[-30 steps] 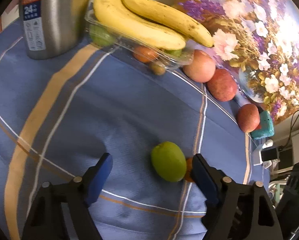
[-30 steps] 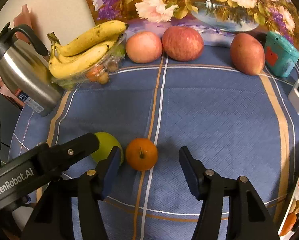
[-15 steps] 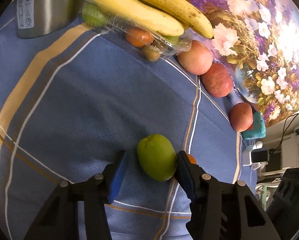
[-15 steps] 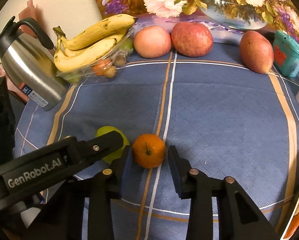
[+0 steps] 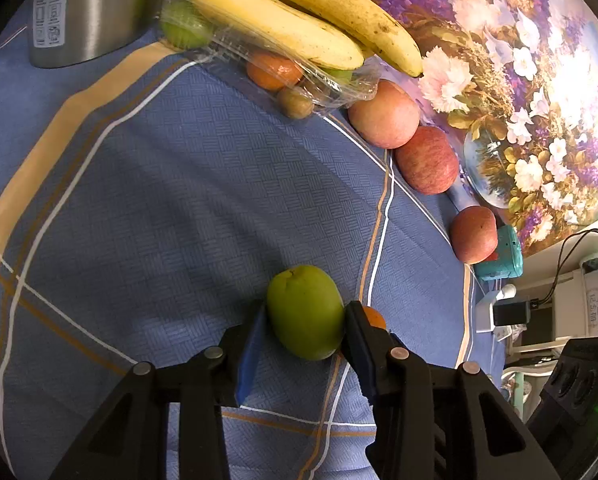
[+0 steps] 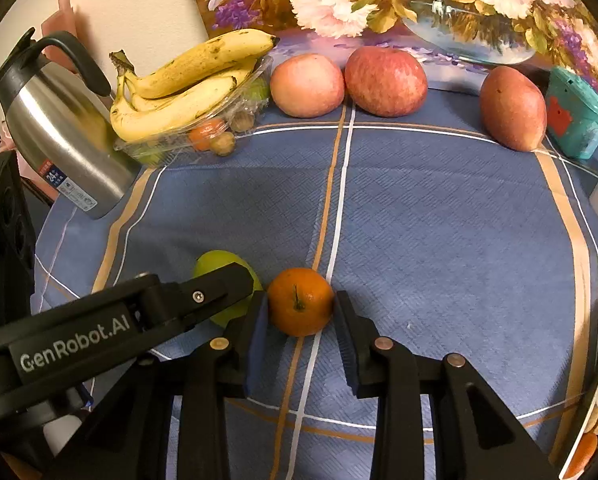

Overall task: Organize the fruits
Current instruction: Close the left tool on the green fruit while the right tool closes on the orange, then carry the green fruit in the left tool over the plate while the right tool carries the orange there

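Note:
A green fruit lies on the blue checked tablecloth, and right beside it sits an orange. My left gripper has its jaws closing, with both blue pads touching the green fruit's sides. My right gripper is shut on the orange, one pad against each side. In the right wrist view the left gripper's black finger covers part of the green fruit. In the left wrist view only a sliver of the orange shows behind a finger. Both fruits rest on the cloth.
At the back, bananas lie on a clear tray of small fruit, next to a steel kettle. Two apples, a red fruit and a teal box line the floral picture. A plate of fruit shows at the right edge.
Both grippers have closed in from wide open: the left pads onto the green fruit, the right pads onto the orange. Neither fruit has left its spot on the cloth.

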A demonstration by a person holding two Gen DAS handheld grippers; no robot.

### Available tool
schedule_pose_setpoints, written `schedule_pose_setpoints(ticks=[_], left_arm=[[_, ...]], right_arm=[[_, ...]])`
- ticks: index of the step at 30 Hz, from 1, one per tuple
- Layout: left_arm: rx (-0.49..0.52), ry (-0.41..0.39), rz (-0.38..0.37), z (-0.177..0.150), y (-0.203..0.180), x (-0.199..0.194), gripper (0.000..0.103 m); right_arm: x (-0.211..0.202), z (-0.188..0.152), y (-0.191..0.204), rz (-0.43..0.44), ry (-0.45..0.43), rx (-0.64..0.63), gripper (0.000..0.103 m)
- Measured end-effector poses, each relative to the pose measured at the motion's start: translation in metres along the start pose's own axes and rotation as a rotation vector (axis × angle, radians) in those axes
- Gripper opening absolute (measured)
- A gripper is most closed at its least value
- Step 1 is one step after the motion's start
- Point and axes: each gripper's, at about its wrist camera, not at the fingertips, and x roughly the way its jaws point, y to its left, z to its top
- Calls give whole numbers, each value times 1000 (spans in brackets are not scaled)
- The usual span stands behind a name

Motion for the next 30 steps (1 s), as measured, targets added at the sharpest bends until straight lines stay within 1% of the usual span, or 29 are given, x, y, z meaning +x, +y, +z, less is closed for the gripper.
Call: schedule_pose_setpoints(ticks=[6, 17, 21, 30], left_arm=[[-15, 7, -1, -1, 2, -2, 43], [-19, -2, 31, -9, 4, -17, 43], [-11, -5, 43, -18, 2, -24, 43], [39, -8, 70, -46, -10, -43, 43]], right_arm=[[-4, -1, -3, -10, 1, 3, 34], [-18, -7, -8, -21, 3, 17, 34], [-28, -14, -13, -18, 8, 44, 34], [-56, -33, -24, -18, 9, 92, 34]])
